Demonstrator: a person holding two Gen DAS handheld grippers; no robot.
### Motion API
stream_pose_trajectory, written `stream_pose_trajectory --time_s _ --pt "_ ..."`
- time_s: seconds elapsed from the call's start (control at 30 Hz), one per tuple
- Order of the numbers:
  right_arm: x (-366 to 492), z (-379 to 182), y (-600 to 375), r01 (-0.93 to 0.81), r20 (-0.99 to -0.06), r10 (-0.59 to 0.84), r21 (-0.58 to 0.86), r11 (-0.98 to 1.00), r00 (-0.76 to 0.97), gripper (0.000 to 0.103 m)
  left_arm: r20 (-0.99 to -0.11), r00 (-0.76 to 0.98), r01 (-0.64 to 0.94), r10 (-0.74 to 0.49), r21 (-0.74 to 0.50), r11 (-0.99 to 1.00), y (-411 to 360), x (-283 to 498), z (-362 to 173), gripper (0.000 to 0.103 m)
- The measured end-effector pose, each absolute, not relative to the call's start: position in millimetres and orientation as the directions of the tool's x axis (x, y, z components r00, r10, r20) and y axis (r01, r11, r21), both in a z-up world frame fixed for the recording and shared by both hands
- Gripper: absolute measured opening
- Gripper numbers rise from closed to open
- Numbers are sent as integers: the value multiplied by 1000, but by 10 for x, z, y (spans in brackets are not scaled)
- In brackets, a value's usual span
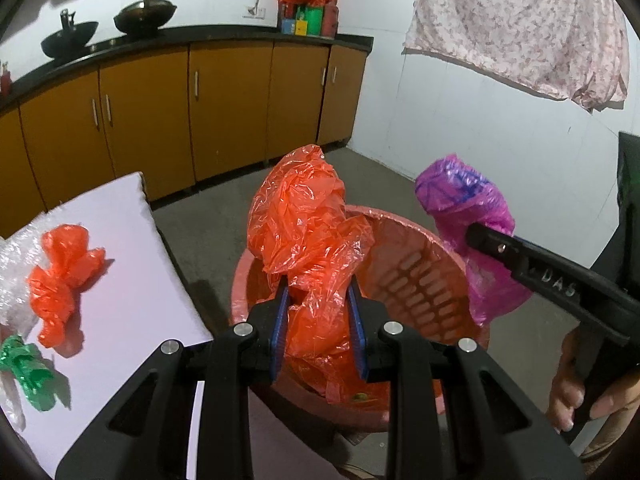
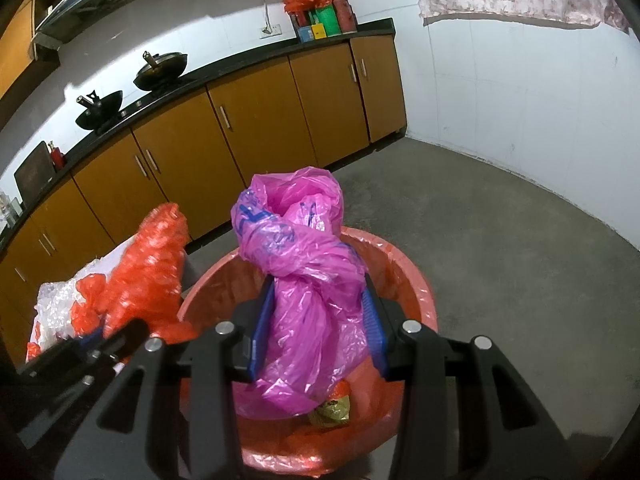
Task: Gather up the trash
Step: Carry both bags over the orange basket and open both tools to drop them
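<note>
My left gripper (image 1: 318,300) is shut on a crumpled orange plastic bag (image 1: 308,224) and holds it over the red basket (image 1: 424,268). My right gripper (image 2: 320,292) is shut on a pink plastic bag (image 2: 304,264) and holds it above the same red basket (image 2: 416,280). The pink bag (image 1: 468,216) and the right gripper also show at the right of the left wrist view. The orange bag (image 2: 152,264) shows blurred at the left of the right wrist view. Some wrappers (image 2: 332,408) lie in the basket's bottom.
A white table (image 1: 128,248) at the left carries another orange bag (image 1: 60,276), a green wrapper (image 1: 28,368) and clear bubble wrap (image 1: 12,272). Brown kitchen cabinets (image 1: 224,100) with woks on the counter stand behind. Grey floor (image 2: 500,240) lies around the basket.
</note>
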State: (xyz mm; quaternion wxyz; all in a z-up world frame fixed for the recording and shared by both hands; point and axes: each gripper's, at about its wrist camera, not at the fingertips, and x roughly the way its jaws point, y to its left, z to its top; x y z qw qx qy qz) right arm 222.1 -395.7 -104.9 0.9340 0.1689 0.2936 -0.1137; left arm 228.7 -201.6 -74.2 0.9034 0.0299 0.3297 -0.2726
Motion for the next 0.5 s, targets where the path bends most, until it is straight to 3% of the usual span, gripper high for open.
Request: stream_pose_trajectory --time_s 0.2,0.3,0.5 --pt "2248 -1006 -4022 307 -571 -112 257 916 813 42 -613 617 537 -493 -130 833 -2160 2355 -783 27" --pt "2265 -1056 -4079 295 -575 -88 279 914 814 48 -622 608 540 -493 -131 831 -2238 2393 -829 31" --pt "2287 -1105 -4181 286 -591 -64 290 913 804 56 -651 595 524 -472 -132 842 -2266 2426 -952 50"
